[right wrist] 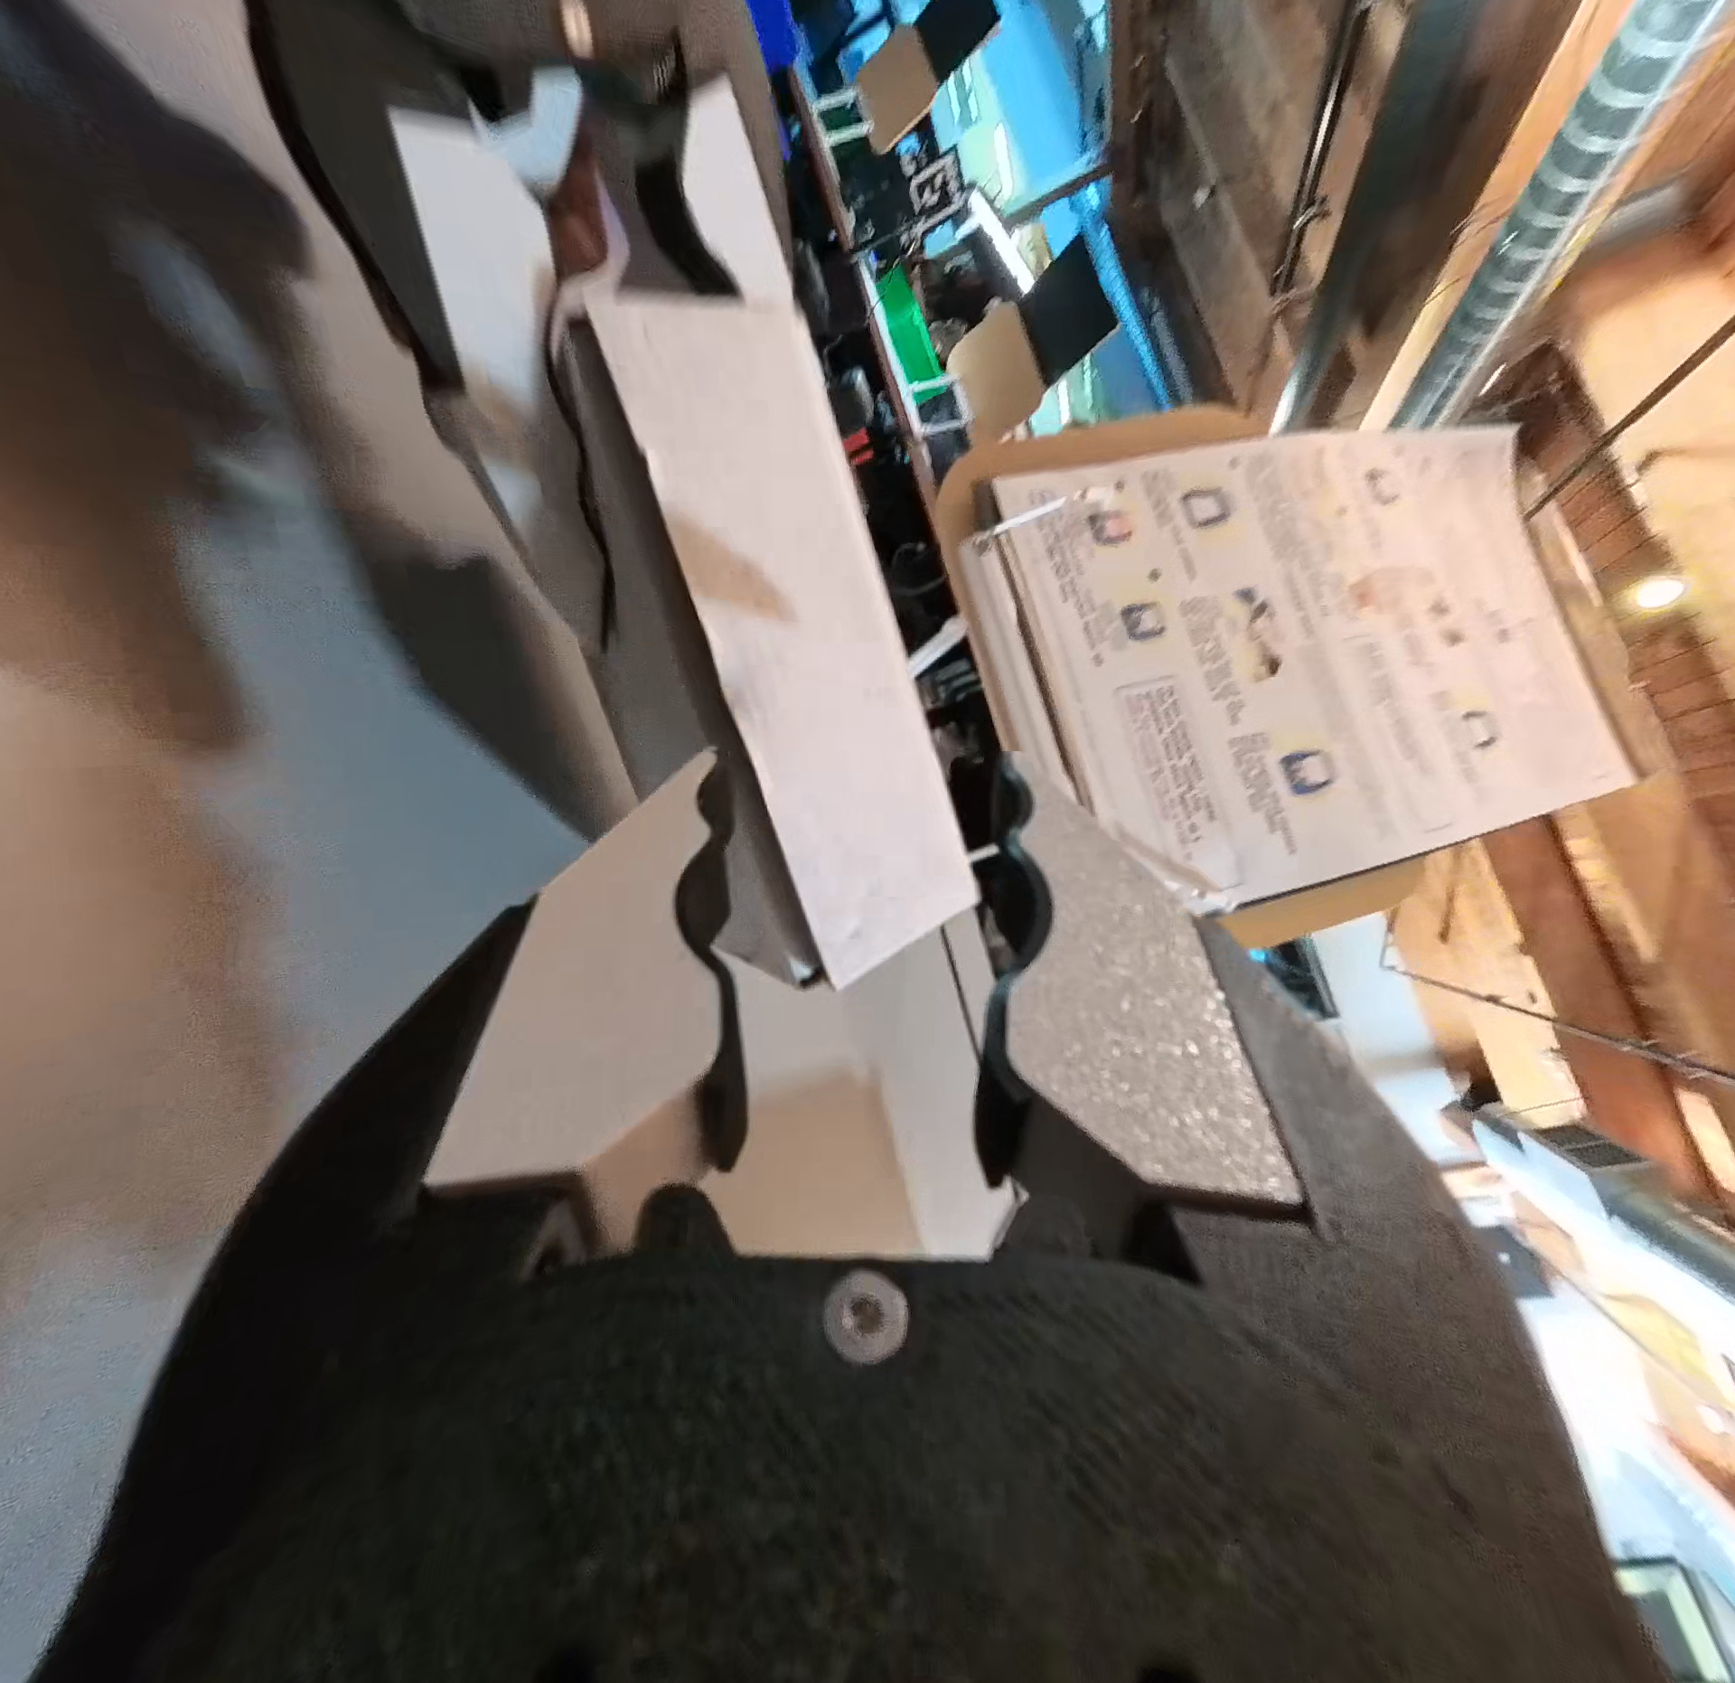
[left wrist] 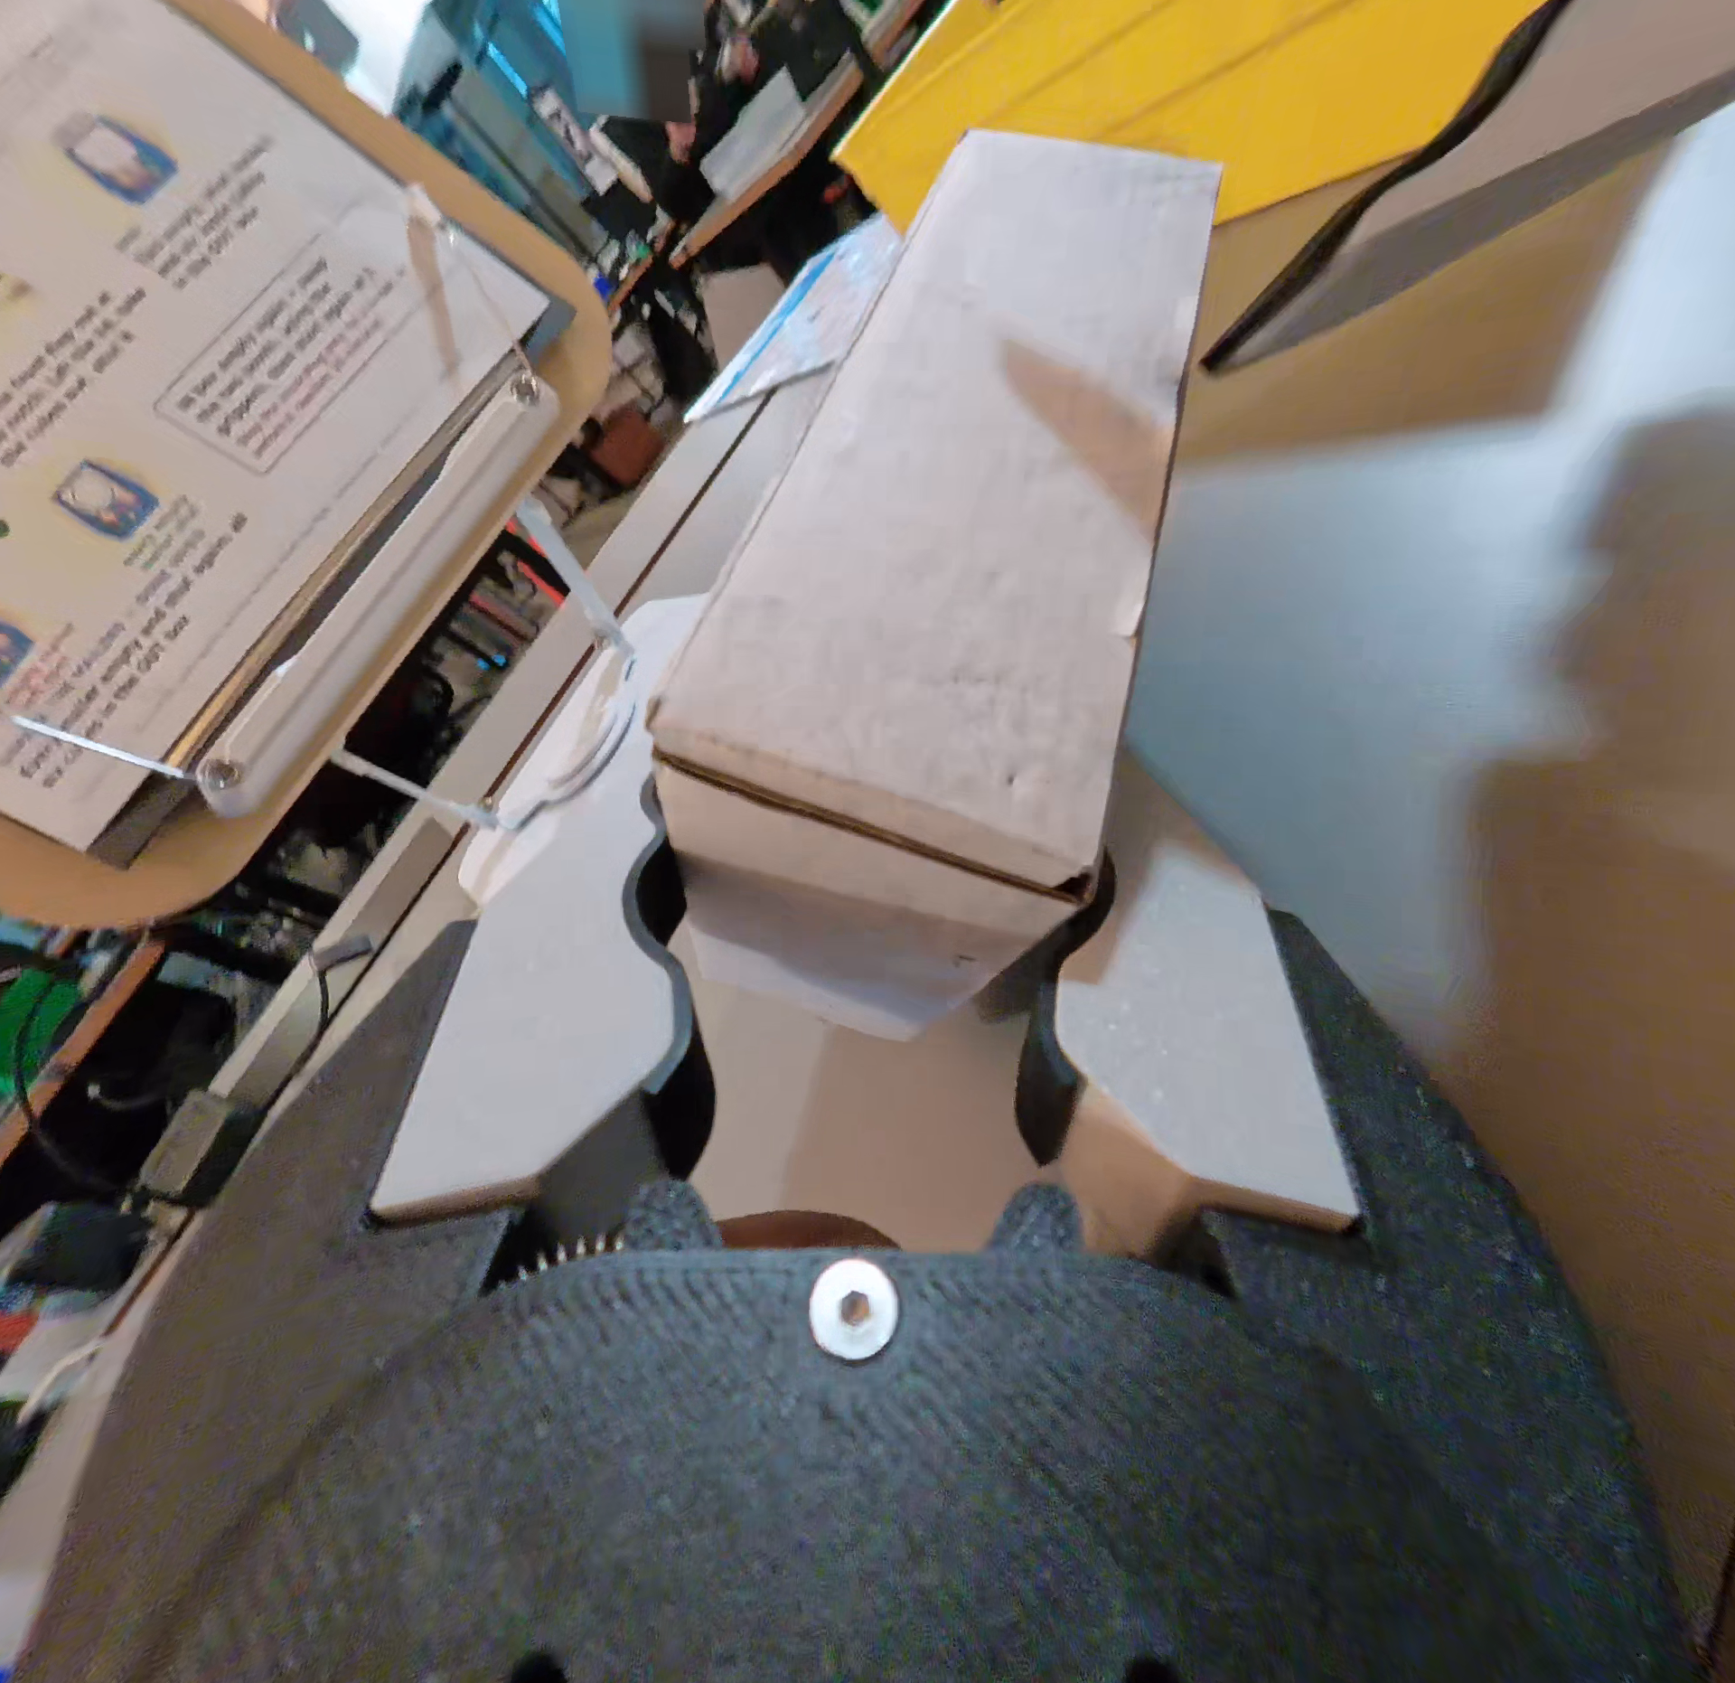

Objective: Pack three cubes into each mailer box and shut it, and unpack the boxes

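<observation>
One long white mailer box [left wrist: 939, 549] was seen with its lid folded down, held clear of the worktop [left wrist: 1408, 605] near that surface's far edge. It was clamped at one end by the left gripper [left wrist: 882, 896], while the jaws of the right gripper [right wrist: 854, 896] stood spread about the opposite end without clear contact. No cubes were visible, so it could not be told whether this box was packed, and any other boxes were judged still outstanding.

mailer box [left wrist: 939, 530] contents hidden, its far end blurred, instruction sheet [left wrist: 141, 398] cropped
</observation>
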Action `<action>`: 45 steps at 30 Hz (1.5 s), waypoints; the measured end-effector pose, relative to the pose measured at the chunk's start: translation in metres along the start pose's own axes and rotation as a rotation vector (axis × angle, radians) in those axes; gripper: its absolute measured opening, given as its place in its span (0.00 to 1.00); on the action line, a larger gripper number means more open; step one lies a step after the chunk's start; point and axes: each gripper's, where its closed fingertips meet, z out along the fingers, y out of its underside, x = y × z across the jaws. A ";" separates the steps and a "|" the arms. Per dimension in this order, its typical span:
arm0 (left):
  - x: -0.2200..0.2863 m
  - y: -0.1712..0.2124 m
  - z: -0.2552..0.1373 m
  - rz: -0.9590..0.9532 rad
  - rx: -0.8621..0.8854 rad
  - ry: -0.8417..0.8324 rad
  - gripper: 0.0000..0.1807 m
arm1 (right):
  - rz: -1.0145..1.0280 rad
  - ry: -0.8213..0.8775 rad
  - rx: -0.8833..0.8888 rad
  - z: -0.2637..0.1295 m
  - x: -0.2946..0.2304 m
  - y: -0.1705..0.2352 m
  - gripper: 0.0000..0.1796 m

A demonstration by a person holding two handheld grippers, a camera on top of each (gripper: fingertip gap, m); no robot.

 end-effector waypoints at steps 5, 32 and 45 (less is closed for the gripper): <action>-0.003 0.007 0.003 -0.026 -0.060 -0.026 0.44 | -0.002 0.017 0.050 0.010 -0.009 -0.038 0.26; 0.023 -0.001 0.007 -0.068 -0.099 0.067 0.42 | -0.152 0.197 0.028 0.011 0.013 -0.061 0.02; 0.027 -0.024 -0.016 0.019 0.166 0.141 0.42 | -0.136 0.181 0.022 0.007 0.011 -0.059 0.00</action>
